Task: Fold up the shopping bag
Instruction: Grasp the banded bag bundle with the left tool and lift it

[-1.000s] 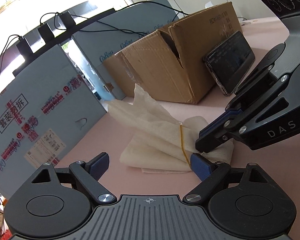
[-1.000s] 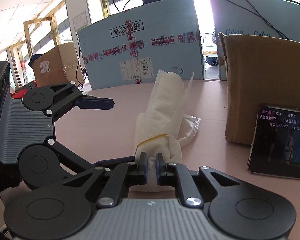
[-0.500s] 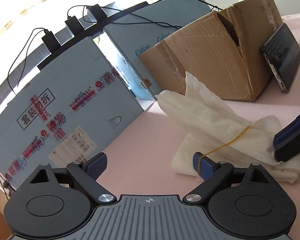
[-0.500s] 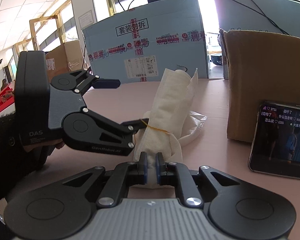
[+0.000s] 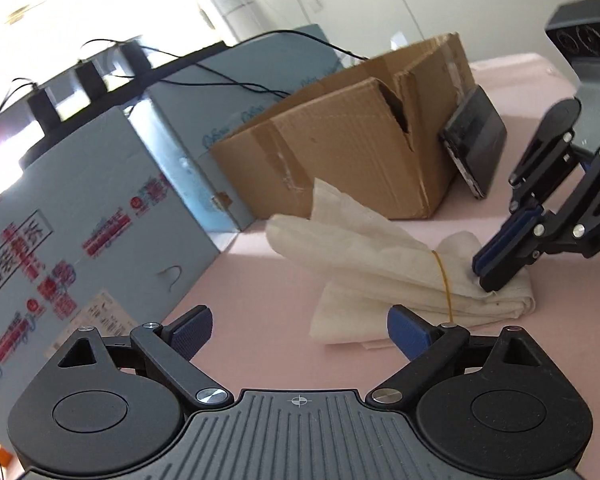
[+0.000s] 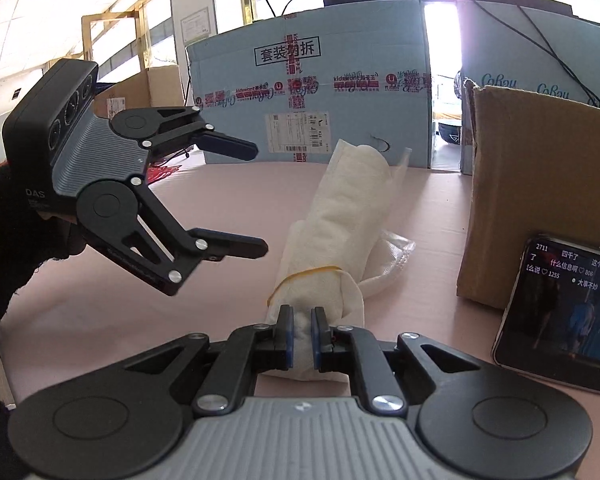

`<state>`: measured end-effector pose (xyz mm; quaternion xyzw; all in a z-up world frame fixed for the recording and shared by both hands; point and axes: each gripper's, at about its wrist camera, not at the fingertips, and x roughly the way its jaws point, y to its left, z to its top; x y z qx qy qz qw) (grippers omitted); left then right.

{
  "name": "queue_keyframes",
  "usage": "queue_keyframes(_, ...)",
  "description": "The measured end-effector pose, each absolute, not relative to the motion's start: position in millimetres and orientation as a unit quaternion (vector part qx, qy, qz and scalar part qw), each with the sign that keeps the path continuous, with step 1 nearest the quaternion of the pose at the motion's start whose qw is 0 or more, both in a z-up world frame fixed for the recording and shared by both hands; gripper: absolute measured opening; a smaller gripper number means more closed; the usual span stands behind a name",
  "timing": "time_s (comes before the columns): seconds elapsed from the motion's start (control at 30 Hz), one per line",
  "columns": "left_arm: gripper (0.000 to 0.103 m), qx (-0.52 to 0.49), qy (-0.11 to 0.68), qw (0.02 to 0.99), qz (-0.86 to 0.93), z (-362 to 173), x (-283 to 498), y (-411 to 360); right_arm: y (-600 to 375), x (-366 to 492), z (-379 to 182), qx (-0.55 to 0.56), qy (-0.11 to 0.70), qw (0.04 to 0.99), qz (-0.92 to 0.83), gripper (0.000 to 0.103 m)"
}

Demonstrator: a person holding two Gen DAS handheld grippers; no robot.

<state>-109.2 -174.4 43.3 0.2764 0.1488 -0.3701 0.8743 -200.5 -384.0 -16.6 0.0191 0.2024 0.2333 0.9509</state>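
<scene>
Pink table (image 5: 260,280) with rolled white bag (image 5: 380,248), brown carton (image 5: 340,152), propped phone (image 5: 476,148).

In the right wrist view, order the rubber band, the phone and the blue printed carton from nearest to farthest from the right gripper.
1. Rubber band: just ahead of the right gripper, around the folded bag it pinches.
2. Phone: off to the right, leaning on the brown cardboard box.
3. Blue printed carton: farthest, standing at the table's back edge.
</scene>
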Motion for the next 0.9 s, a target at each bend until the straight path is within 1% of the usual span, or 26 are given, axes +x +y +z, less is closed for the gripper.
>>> queue_keyframes(0.03,0.098,0.256,0.15,0.879,-0.374,43.3,-111.2,-169.5,-386.0,-201.1,-15.2,0.029,0.2,0.95,0.238,0.033)
queue_keyframes(0.07,0.098,0.236,0.149,0.885,-0.372,43.3,-112.4,-165.7,-388.0,-201.7,-13.7,0.039,0.199,0.949,0.243,0.042)
queue_keyframes(0.1,0.1,0.218,0.146,0.893,-0.366,43.3,-112.7,-163.1,-389.8,-206.5,-10.7,0.048,0.189,0.949,0.247,0.052)
queue_keyframes(0.13,0.102,0.198,0.144,0.901,-0.358,43.9,-111.5,-161.1,-390.1,-211.1,-8.1,0.05,0.18,0.951,0.247,0.056)
queue_keyframes(0.2,0.103,0.151,0.139,0.918,-0.34,45.8,-106.2,-158.6,-390.1,-218.0,-3.2,0.052,0.168,0.955,0.238,0.061)
queue_keyframes(0.3,0.103,0.065,0.138,0.934,-0.325,52.0,-94.8,-153.8,-389.0,-227.7,2.6,0.054,0.159,0.967,0.189,0.076)
queue_keyframes(0.33,0.103,0.038,0.139,0.936,-0.322,54.1,-91.0,-152.1,-388.1,-229.1,1.8,0.06,0.163,0.968,0.179,0.078)
queue_keyframes(0.5,0.103,-0.123,0.175,0.914,-0.346,46.6,-71.0,-131.2,-375.3,-223.7,-7.2,0.088,0.204,0.962,0.156,0.079)
queue_keyframes(0.67,0.103,-0.205,0.22,0.897,-0.323,28.8,-58.6,-109.6,-346.4,-202.6,-9.7,0.045,0.23,0.965,0.115,0.077)
queue_keyframes(0.7,0.103,-0.219,0.226,0.894,-0.319,26.1,-56.6,-105.5,-341.4,-197.6,-9.9,0.035,0.235,0.966,0.106,0.073)
queue_keyframes(0.73,0.103,-0.233,0.232,0.89,-0.315,23.4,-54.6,-101.5,-337.2,-192.9,-10.7,0.025,0.239,0.966,0.096,0.06)
queue_keyframes(0.77,0.103,-0.244,0.237,0.887,-0.312,21.1,-53.1,-98.2,-334.5,-190.0,-11.3,0.017,0.241,0.967,0.087,0.051)
queue_keyframes(0.83,0.103,-0.259,0.245,0.882,-0.308,17.3,-51.4,-93.6,-331.3,-184.3,-11.5,0.005,0.241,0.967,0.085,0.043)
queue_keyframes(0.9,0.103,-0.267,0.255,0.877,-0.306,14.1,-49.6,-91.8,-326.3,-187.8,-12.3,-0.021,0.236,0.966,0.103,0.041)
